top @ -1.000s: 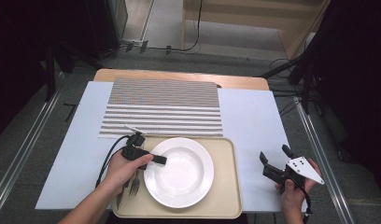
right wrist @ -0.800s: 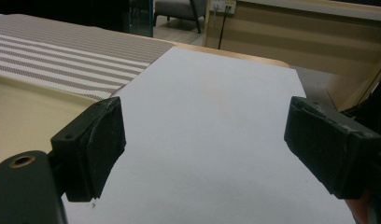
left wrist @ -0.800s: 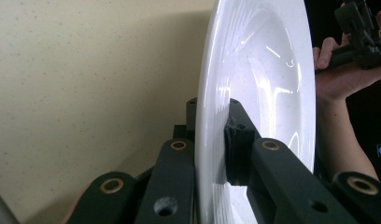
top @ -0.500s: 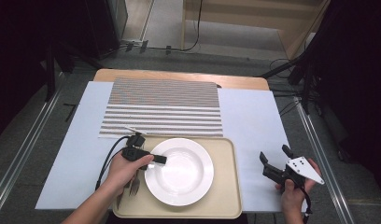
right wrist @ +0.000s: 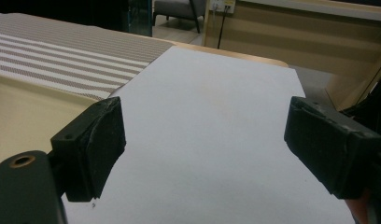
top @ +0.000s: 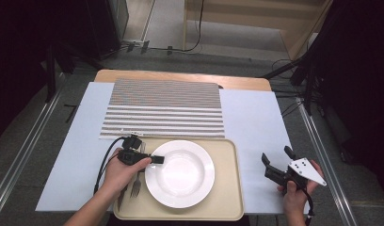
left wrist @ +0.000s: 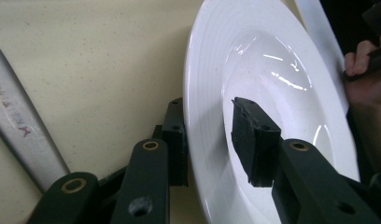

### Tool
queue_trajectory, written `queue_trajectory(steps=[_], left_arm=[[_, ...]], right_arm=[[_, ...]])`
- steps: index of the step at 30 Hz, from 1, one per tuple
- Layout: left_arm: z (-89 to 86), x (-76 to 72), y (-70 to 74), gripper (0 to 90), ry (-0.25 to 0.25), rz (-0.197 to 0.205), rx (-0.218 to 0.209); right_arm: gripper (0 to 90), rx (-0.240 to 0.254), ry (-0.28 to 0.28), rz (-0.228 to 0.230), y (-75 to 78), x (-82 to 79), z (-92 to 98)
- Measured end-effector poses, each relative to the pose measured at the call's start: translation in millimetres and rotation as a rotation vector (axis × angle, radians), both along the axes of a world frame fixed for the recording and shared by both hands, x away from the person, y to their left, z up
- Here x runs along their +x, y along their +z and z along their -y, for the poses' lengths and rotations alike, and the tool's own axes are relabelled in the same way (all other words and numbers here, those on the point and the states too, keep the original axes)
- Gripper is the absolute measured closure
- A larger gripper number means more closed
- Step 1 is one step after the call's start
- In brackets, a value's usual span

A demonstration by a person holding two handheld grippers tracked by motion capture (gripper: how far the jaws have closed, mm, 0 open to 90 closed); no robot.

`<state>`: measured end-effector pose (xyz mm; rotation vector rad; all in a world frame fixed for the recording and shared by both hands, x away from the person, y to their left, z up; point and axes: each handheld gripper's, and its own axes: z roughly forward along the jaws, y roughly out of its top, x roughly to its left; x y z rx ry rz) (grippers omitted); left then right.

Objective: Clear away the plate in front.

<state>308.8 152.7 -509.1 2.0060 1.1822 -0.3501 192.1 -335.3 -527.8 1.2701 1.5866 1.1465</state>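
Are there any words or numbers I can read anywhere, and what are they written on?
Nothing can be read.
The utensil handle beside the plate carries small reddish marks, too blurred to read.
The plate, tray, striped mat and both grippers carry no writing.

My left gripper [left wrist: 209, 140] has just been opening its jaws around the plate [left wrist: 282, 70] rim: one jaw sits under the rim, the other over the bowl, and a small gap shows between pads and plate.
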Motion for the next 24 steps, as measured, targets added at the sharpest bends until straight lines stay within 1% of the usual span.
queue_trajectory(steps=[2, 4, 5, 7, 10, 13, 14, 16, 17, 18, 20, 22, 23, 24], left_arm=[[0.8, -2.4, 0.6, 61.6, -0.01, 0.027, 0.004], [1.3, -4.7, 1.6, 59.2, -0.009, 0.058, 0.018], [1.2, -5.5, 2.7, 57.4, -0.007, 0.074, 0.014], [0.4, -6.6, 4.7, 53.7, -0.004, 0.09, 0.006], [-1.8, -9.1, 6.8, 49.0, 0.005, 0.126, -0.007], [-5.3, -12.0, 9.8, 48.9, 0.024, 0.176, -0.008], [-6.9, -12.3, 10.6, 48.8, 0.027, 0.182, -0.022], [-10.0, -13.1, 12.6, 44.7, 0.033, 0.194, -0.041], [-11.9, -13.5, 13.7, 44.7, 0.025, 0.198, -0.06], [-13.3, -14.4, 14.4, 44.7, 0.032, 0.209, -0.07], [-16.3, -15.8, 15.8, 44.7, 0.033, 0.235, -0.092], [-19.9, -18.8, 17.8, 44.6, 0.055, 0.282, -0.106], [-21.5, -19.8, 18.7, 43.8, 0.061, 0.298, -0.118], [-23.1, -20.8, 19.4, 39.9, 0.07, 0.308, -0.134]], right_arm=[[13.4, 0.0, -0.001, 0.0, 0.0, 0.0, -0.1], [13.4, 0.0, -0.002, 0.0, 0.0, -0.1, -0.1], [13.4, 0.0, -0.002, 0.0, 0.0, -0.1, -0.1], [13.4, 0.0, -0.002, 0.0, 0.0, 0.0, -0.1], [13.4, -0.002, -0.003, 0.0, -0.1, 0.0, 0.0], [13.4, -0.002, -0.003, 0.0, -0.1, 0.0, -0.2], [13.4, -0.003, -0.003, 0.0, -0.1, 0.0, -0.2], [13.4, -0.002, -0.003, 0.0, -0.1, 0.0, -0.2], [13.4, -0.002, -0.003, 0.0, -0.1, 0.0, -0.1], [13.4, -0.002, -0.004, 0.0, -0.1, 0.0, -0.2], [13.4, -0.002, -0.004, 0.0, -0.2, 0.1, -0.2], [13.4, -0.003, -0.005, 0.0, -0.2, 0.1, -0.2], [13.4, -0.003, -0.005, 0.0, -0.2, 0.1, -0.2], [13.4, -0.003, -0.005, 0.0, -0.2, 0.1, -0.2]])
